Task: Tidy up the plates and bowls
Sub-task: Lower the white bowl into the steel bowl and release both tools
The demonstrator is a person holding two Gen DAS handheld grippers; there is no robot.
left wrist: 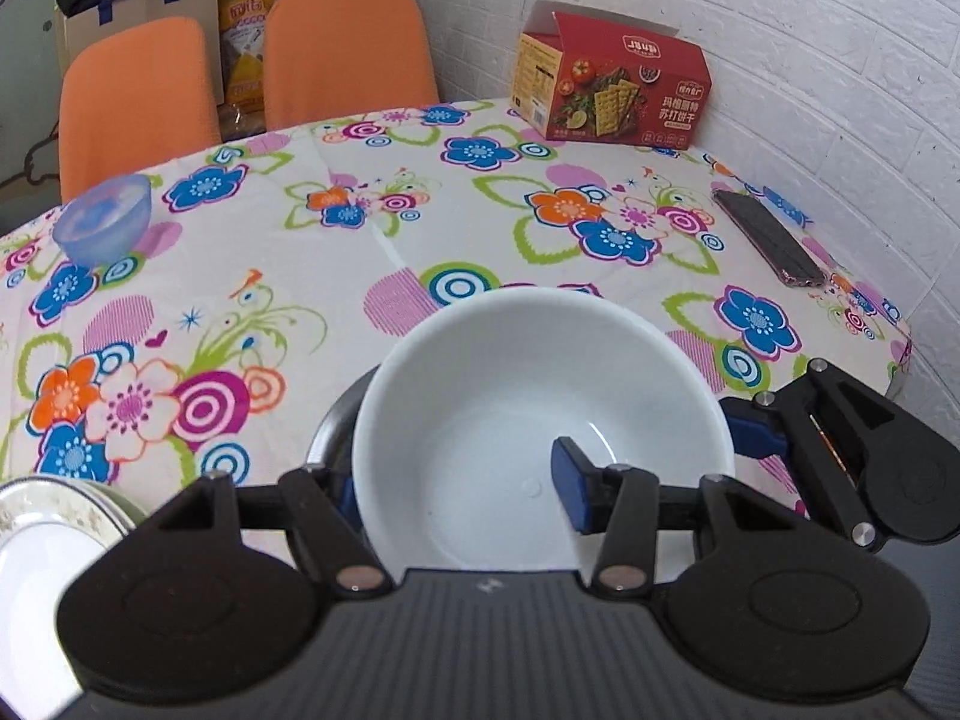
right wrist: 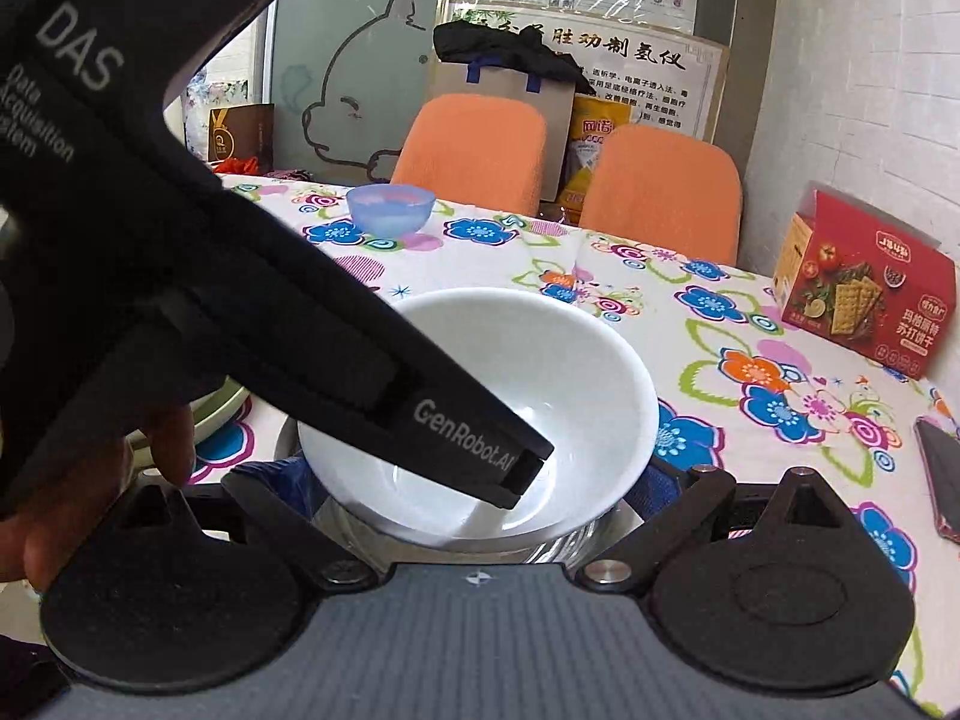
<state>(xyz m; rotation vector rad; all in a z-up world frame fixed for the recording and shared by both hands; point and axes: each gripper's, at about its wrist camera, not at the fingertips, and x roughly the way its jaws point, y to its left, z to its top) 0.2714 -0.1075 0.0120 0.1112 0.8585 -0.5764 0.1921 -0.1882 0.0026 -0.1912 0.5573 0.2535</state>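
White bowl [left wrist: 510, 420] sits upright, nested in a steel bowl [left wrist: 330, 426]. Blue bowl [left wrist: 102, 225] stands well apart, far left. Patterned plate [left wrist: 54, 516] near left.

Two tools [left wrist: 459, 489] [left wrist: 759, 432], three bowls: white [left wrist: 540, 420], blue [left wrist: 102, 225], steel [left wrist: 327, 438]; one plate [left wrist: 54, 516]; two chairs [left wrist: 135, 102] [left wrist: 348, 54].

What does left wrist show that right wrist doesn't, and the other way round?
Left wrist only: a patterned plate at the lower left, and the left gripper with one finger inside the white bowl and one outside its wall.

Right wrist only: the left gripper's body crossing the frame, a hand at the left edge, and the right gripper straddling the glass dish beneath the white bowl.

Both: white bowl, blue bowl, cracker box, phone, orange chairs, floral tablecloth.
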